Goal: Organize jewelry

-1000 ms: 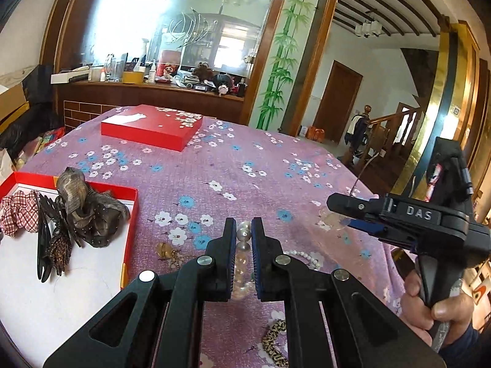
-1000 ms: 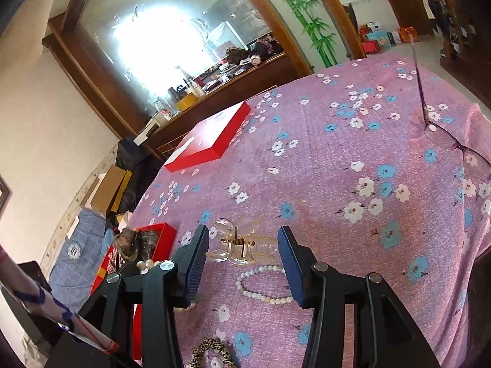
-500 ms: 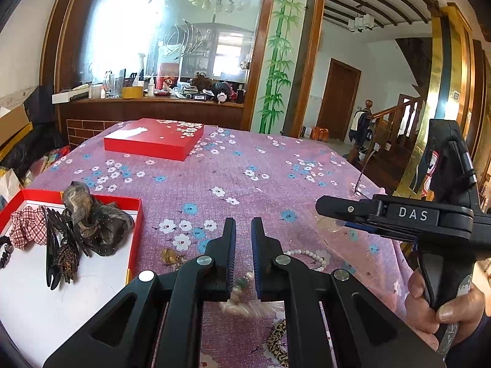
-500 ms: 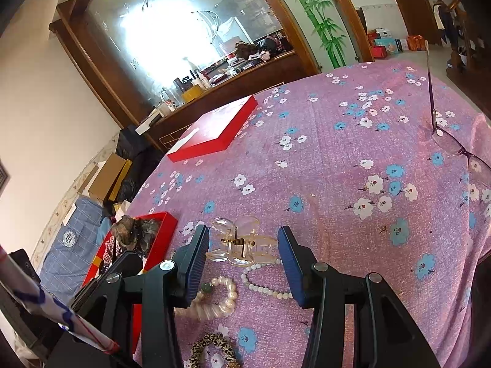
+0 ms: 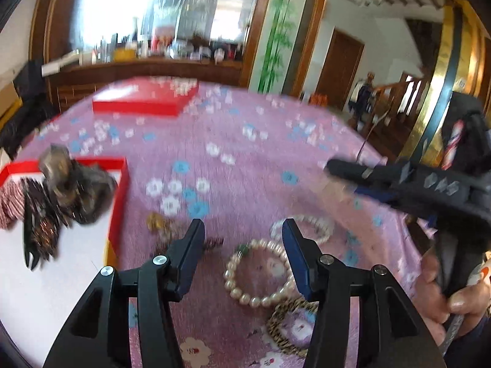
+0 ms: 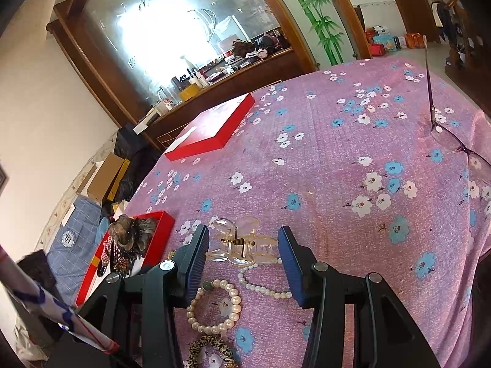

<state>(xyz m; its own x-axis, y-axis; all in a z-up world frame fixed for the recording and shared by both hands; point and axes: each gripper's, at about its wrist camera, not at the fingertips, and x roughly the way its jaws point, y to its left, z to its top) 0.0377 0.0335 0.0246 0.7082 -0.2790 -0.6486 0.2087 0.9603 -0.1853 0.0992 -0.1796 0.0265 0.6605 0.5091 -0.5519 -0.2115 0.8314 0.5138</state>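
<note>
Table under floral purple cloth (image 6: 337, 165) — near the open red tray (image 6: 159, 230): clear hair claw (image 6: 239, 245), pearl bracelet (image 6: 214, 306), leopard scrunchie (image 6: 208, 352); well beyond — red lid (image 6: 211, 128).

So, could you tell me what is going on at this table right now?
A person is sorting jewelry on a flowered purple tablecloth with a claw in each hand. The left claw is open and empty above a pearl bracelet that lies on the cloth. The right claw is open too, with a clear hair clip between its fingers, not gripped. A red tray to the left already holds some hair accessories.
</note>
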